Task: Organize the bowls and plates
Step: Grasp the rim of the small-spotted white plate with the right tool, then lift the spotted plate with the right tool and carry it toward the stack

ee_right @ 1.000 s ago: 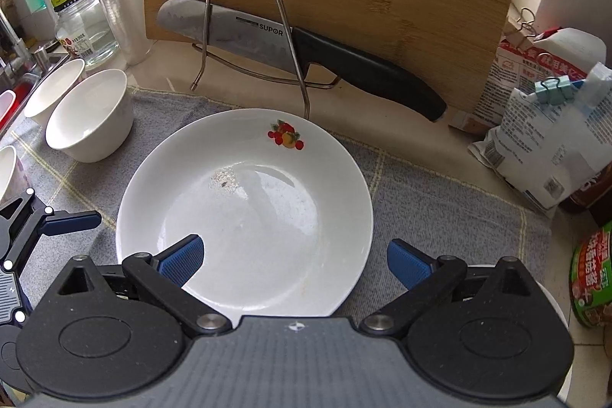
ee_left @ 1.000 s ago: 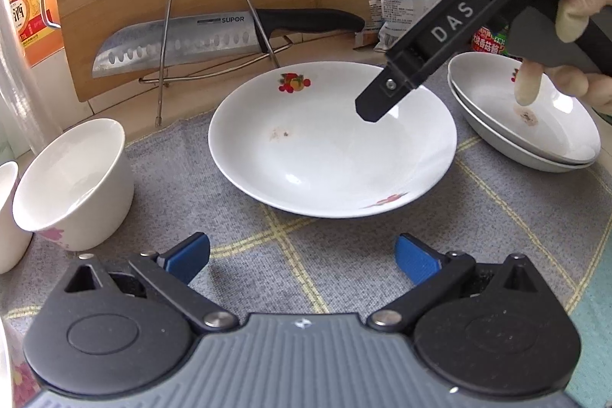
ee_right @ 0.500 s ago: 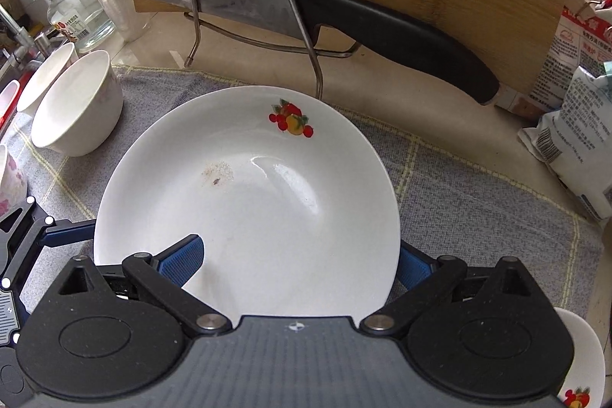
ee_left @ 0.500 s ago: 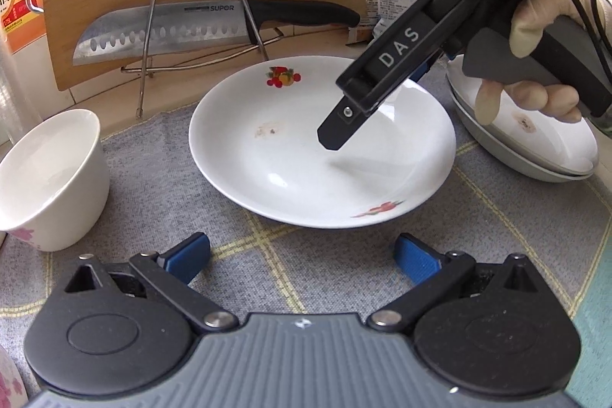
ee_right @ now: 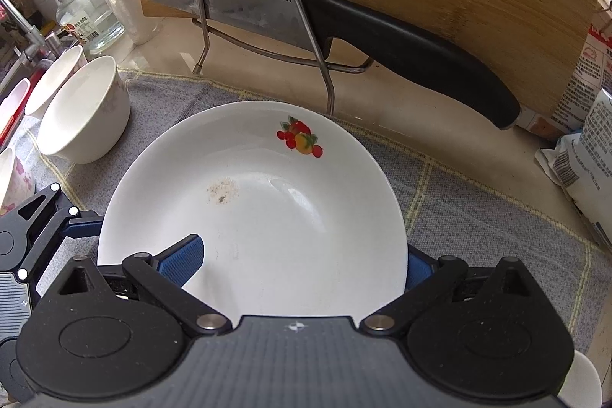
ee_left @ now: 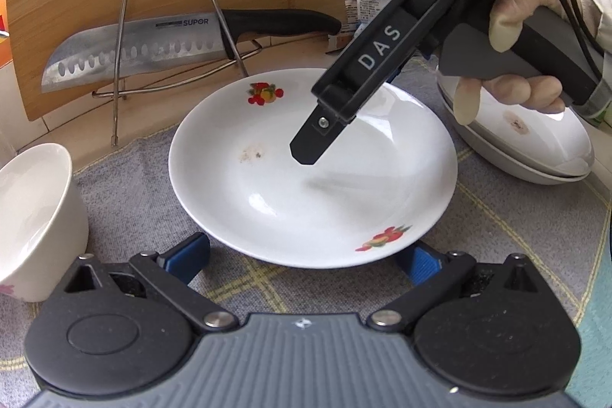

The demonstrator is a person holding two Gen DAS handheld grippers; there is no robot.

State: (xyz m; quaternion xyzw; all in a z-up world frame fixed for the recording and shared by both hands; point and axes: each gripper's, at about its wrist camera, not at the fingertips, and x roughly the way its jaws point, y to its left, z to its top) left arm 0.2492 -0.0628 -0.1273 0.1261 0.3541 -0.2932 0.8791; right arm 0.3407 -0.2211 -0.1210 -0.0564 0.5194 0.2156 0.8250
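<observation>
plate: shallow glossy white ceramic dish with red fruit decals [ee_left: 313, 178] lying on grey woven mat [ee_left: 145, 178] | right gripper [ee_right: 294, 262]: blue pads spread, straddling its rim | left gripper [ee_left: 306, 257]: spread wide at near rim | smooth white bowl [ee_left: 34, 217] at left

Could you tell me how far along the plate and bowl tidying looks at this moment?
Done: two plates sit stacked at the right. In hand: the open right gripper straddles the rim of the loose plate, one finger over it, one under, not yet shut; the left gripper waits open. Left: the bowls stand unstacked.
</observation>
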